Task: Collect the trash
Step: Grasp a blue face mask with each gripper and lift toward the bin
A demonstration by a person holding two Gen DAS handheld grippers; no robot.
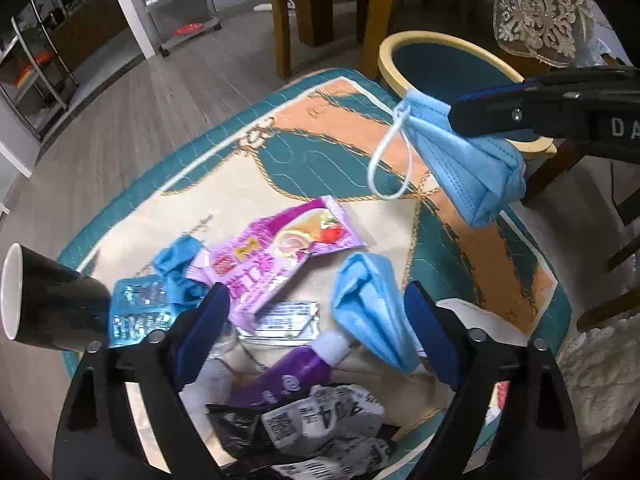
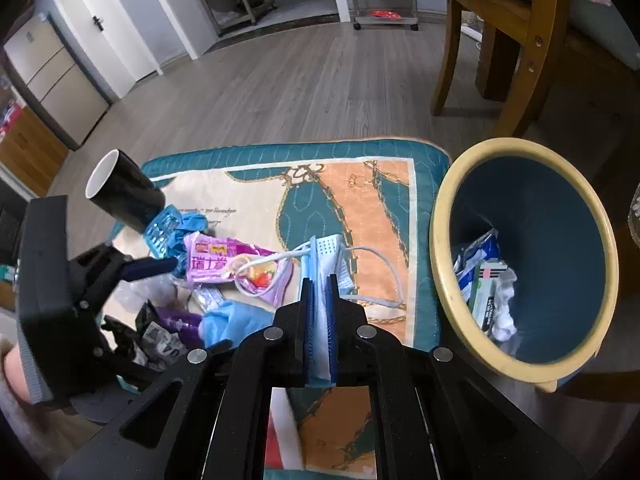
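Trash is lying in a loose heap on the near-left part of a patterned mat point(image 2: 384, 208) on the floor, and I am working through it piece by piece. My right tool point(image 2: 319, 280) is clamping a blue face mask point(image 1: 460, 168), held clear above the mat with its ear loop dangling, between the heap and the bin point(image 2: 448, 264). I am pinching it at the folded body, probably so the loop cannot snag on the other pieces. The bin is standing just off the mat's right edge with some wrappers already at its bottom, so the carry looks short. My left tool point(image 1: 316, 308) is hovering with its jaws apart over the heap, straddling a second blue mask point(image 1: 368, 304) and a pink snack wrapper point(image 1: 280, 252), likely lining up the next pick. A black cup point(image 1: 48, 300) is lying tipped at the heap's left edge; a purple tube point(image 1: 288, 376) and crumpled black packaging point(image 1: 320, 428) are lying nearest.
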